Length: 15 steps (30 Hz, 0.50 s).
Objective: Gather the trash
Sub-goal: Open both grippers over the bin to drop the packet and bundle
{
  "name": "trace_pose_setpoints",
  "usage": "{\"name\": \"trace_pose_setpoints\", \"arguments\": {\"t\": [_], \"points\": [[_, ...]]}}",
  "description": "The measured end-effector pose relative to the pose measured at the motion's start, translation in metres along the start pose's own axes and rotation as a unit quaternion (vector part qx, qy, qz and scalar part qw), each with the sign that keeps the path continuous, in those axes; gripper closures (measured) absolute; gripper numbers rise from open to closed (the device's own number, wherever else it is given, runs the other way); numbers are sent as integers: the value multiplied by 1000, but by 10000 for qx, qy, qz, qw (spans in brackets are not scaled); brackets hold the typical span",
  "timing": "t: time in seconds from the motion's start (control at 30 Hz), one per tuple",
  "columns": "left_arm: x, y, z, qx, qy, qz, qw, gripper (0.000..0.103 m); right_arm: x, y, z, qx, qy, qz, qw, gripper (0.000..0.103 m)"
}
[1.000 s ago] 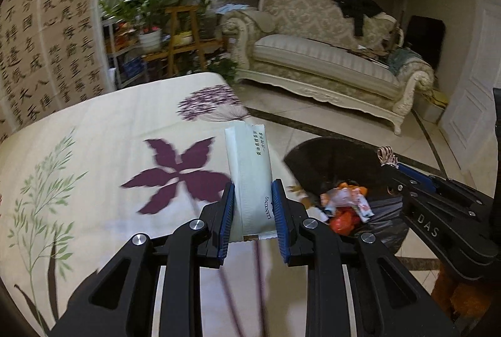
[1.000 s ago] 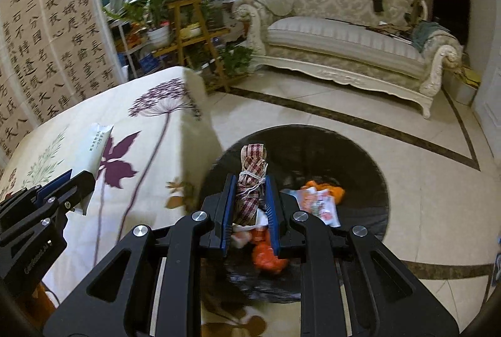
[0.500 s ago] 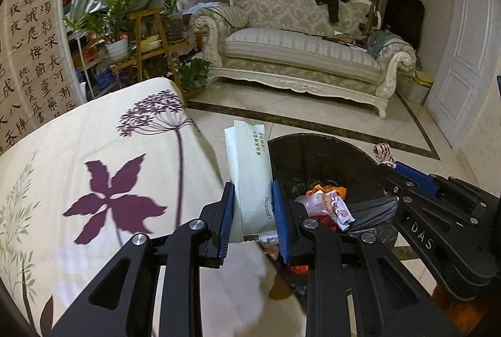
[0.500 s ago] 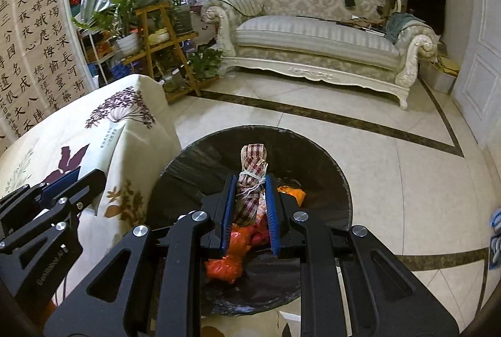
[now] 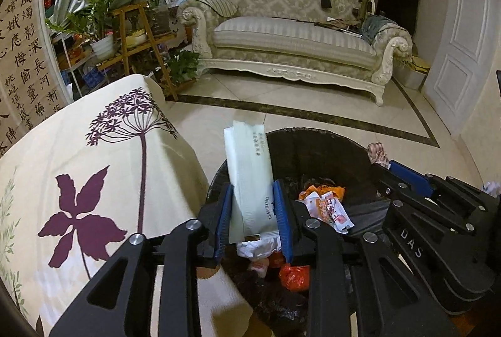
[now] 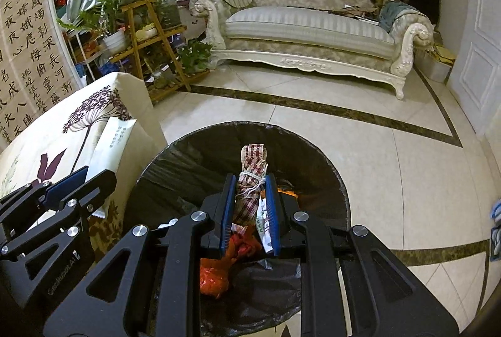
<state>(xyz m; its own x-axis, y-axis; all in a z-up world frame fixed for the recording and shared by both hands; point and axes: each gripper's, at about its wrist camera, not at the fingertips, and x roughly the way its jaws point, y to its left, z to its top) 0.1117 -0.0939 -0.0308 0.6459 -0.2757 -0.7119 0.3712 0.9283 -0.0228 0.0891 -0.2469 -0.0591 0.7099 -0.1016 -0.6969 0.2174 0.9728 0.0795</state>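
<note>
Pale floor tiles with a dark inlaid border run out to an ornate cream sofa at the far wall, a black garment draped over its back. Left of the sofa, potted plants crowd a wooden stand, and a calligraphy panel fills the far left edge. Near left, a counter under a cream cloth with purple flowers ends just beside a round bin lined with a black bag.

My left claw is clamped on a pale green packet that stands nearly upright between the blue pads, its top leaning slightly left. It hangs over the bin's left rim, right where the cloth edge meets the bag.

My right claw grips a checked cloth bundle tied with white string, held upright over the middle of the bin. In the left wrist view that bundle pokes out beyond the right claw's tip at the bin's right side.

Below both claws, orange and red wrappers and white crumpled paper lie inside the bag.
</note>
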Motion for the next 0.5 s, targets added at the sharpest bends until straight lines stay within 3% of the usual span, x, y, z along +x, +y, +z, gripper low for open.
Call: {"name": "trace_pose_setpoints", "arguments": {"t": [0.07, 0.4, 0.5], "points": [[2, -3, 1, 31, 3, 18, 10000, 72, 2, -2, 2, 43, 6, 2, 10000, 72], [-1, -4, 2, 0, -64, 57, 10000, 41, -4, -8, 1, 121, -72, -66, 9999, 68], [-6, -1, 1, -10, -124, 37, 9999, 31, -9, -10, 0, 155, -114, -121, 9997, 59]]}}
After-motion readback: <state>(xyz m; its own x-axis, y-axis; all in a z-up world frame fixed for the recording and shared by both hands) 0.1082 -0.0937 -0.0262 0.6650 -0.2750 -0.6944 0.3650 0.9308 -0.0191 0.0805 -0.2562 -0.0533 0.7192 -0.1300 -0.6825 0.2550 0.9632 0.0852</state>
